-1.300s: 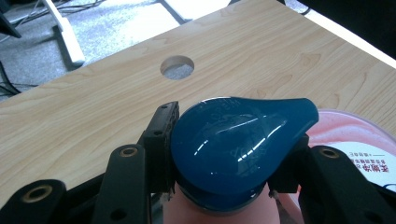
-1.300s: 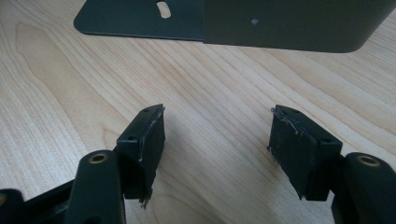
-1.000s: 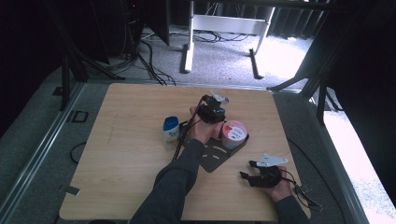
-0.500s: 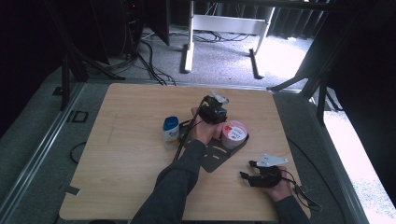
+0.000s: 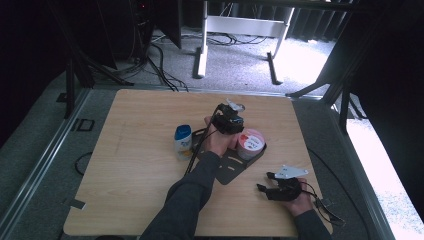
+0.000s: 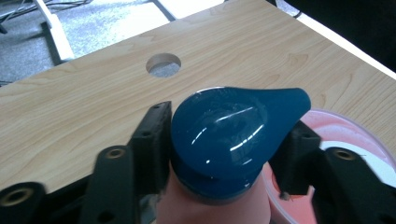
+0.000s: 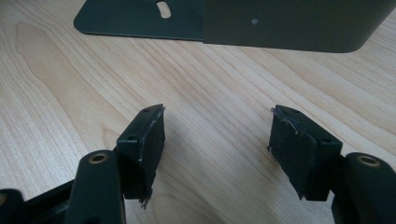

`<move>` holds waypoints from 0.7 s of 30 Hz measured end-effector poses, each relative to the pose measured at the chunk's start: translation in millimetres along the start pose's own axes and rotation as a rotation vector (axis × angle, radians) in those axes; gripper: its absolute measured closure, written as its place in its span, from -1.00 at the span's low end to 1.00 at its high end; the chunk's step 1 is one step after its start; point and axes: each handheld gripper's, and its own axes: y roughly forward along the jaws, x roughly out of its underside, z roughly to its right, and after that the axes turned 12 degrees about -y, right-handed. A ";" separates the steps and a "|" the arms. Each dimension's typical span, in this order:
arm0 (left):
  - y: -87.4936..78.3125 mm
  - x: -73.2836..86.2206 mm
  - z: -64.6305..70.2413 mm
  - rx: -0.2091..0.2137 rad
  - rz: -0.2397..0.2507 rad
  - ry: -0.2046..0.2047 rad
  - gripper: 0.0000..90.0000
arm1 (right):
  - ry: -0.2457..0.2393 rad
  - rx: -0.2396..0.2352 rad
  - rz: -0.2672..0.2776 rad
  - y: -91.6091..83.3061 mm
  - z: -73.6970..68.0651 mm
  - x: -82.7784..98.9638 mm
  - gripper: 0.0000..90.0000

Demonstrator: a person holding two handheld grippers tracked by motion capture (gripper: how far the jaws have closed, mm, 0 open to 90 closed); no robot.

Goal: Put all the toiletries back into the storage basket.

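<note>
Fingers of left gripper just spread, flanking blue-capped pink plastic bottle, releasing beside pink tub | right gripper spread, resting near bench right front corner

lab | wooden table | floor cables | metal stand legs

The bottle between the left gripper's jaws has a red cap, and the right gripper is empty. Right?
No: the left gripper view shows a glossy dark blue plastic cap, not red. The pinkish bottle is between the jaws of the left gripper, just opening; the right gripper is empty.
</note>
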 end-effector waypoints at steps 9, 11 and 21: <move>-11.5 3.4 -1.4 0.018 0.007 0.000 -0.12 | 0.000 0.000 0.000 0.0 0.0 0.0 -0.21; -14.8 4.5 -3.3 0.018 0.008 -0.005 -0.12 | 0.001 0.001 0.000 0.0 -0.1 0.0 -0.21; -27.9 12.7 -8.5 0.041 -0.010 0.010 -0.08 | 0.001 -0.001 -0.001 -0.1 -0.1 0.0 -0.21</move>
